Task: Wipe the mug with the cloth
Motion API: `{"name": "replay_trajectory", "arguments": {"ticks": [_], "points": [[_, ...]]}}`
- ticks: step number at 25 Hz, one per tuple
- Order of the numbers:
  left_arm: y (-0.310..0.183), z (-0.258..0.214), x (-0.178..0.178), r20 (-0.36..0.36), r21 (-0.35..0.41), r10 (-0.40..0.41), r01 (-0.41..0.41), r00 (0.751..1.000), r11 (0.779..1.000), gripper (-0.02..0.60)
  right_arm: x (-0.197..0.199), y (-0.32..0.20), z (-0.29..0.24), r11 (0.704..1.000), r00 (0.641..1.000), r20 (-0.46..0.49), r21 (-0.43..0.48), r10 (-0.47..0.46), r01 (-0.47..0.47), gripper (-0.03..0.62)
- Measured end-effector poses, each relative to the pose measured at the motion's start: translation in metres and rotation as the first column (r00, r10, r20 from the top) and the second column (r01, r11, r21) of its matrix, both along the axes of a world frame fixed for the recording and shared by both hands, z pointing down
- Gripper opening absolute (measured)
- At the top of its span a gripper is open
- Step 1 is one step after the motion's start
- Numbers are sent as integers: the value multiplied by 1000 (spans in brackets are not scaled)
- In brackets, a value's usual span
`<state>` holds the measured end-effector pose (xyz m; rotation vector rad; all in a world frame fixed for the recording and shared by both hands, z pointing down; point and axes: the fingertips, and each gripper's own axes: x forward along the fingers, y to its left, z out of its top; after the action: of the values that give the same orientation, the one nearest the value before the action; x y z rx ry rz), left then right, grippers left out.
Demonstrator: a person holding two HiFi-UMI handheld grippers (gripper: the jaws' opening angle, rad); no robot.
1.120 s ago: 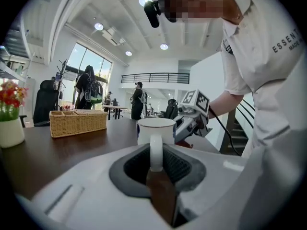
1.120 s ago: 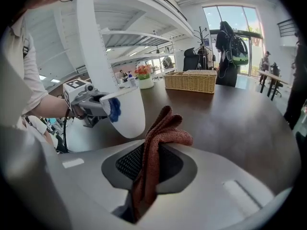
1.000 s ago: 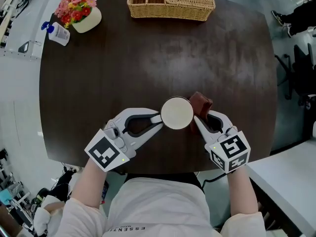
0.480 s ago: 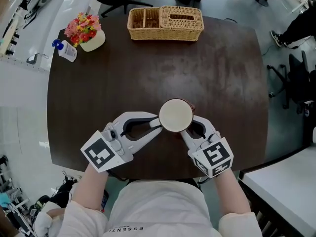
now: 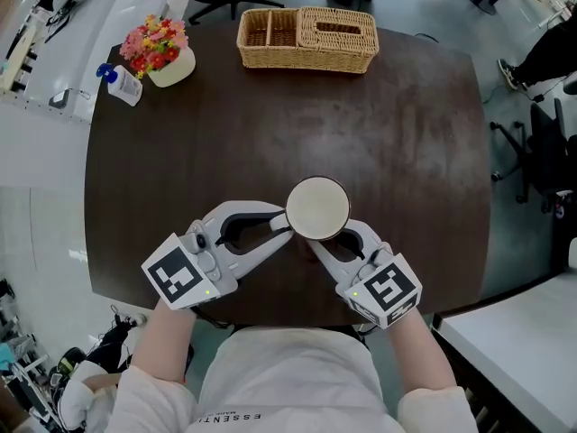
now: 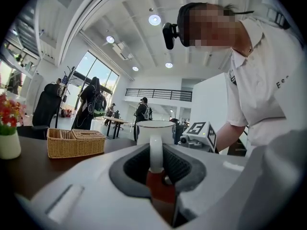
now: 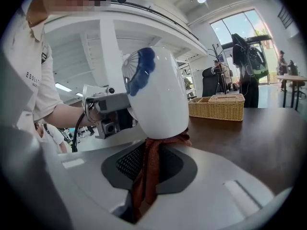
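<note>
A white mug point(image 5: 317, 207) is held over the dark table point(image 5: 406, 133), and I look down at its top. My left gripper point(image 5: 282, 227) is shut on the mug's handle point(image 6: 156, 150), with the mug's body point(image 6: 154, 130) just beyond. My right gripper point(image 5: 317, 244) reaches in under the mug from the right. It is shut on a red-brown cloth point(image 7: 149, 166) that presses against the lower side of the tilted mug point(image 7: 156, 92), which bears a blue mark. The head view hides the cloth under the mug.
A wicker basket point(image 5: 307, 28) stands at the table's far edge. A white pot of flowers point(image 5: 162, 50) and a small bottle point(image 5: 120, 84) sit at the far left corner. Office chairs stand beyond the table's right side.
My right gripper has slid left with the cloth, from the mug's right side to beneath it. The cloth no longer shows in the head view. The left gripper has kept its hold.
</note>
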<state>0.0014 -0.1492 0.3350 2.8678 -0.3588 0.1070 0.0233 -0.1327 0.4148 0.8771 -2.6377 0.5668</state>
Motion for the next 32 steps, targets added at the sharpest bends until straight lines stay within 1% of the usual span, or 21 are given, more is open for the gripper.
{"name": "replay_trajectory", "arguments": {"ticks": [3, 6, 9, 13, 16, 17, 21, 24, 28, 32], "points": [[2, 2, -1, 15, 6, 3, -3, 1000, 1000, 66, 4, 7, 3, 999, 998, -39, 0, -47, 47, 84], [0, 4, -4, 35, 22, -2, 1, 999, 1000, 66, 18, 8, 7, 999, 997, -70, -8, -41, 41, 84], [0, 10, -6, 65, 46, 4, -7, 998, 999, 66, 42, 0, 12, 999, 994, -102, -21, 45, -47, 84], [4, 31, -5, 115, 60, 15, -22, 993, 998, 66, 78, -16, 20, 978, 966, -162, -5, 203, -207, 84], [3, 49, -3, 146, 137, 41, -61, 989, 989, 66, 86, -26, 23, 966, 950, -174, 17, 258, -259, 84], [3, 57, -2, 152, 144, 42, -64, 988, 988, 66, 86, -28, 24, 964, 948, -178, 27, 265, -265, 84], [7, 91, 1, 180, 114, 35, -56, 983, 992, 66, 82, -30, 28, 963, 942, -198, 55, 271, -266, 84], [11, 113, 4, 212, 120, 53, -80, 976, 990, 66, 79, -29, 31, 967, 945, -203, 68, 255, -246, 84], [16, 137, 1, 262, 134, 62, -100, 963, 986, 66, 75, -27, 33, 972, 948, -227, 117, 225, -203, 84], [18, 147, -4, 252, 107, 56, -86, 966, 991, 66, 77, -26, 35, 974, 948, -234, 117, 218, -195, 84]]}}
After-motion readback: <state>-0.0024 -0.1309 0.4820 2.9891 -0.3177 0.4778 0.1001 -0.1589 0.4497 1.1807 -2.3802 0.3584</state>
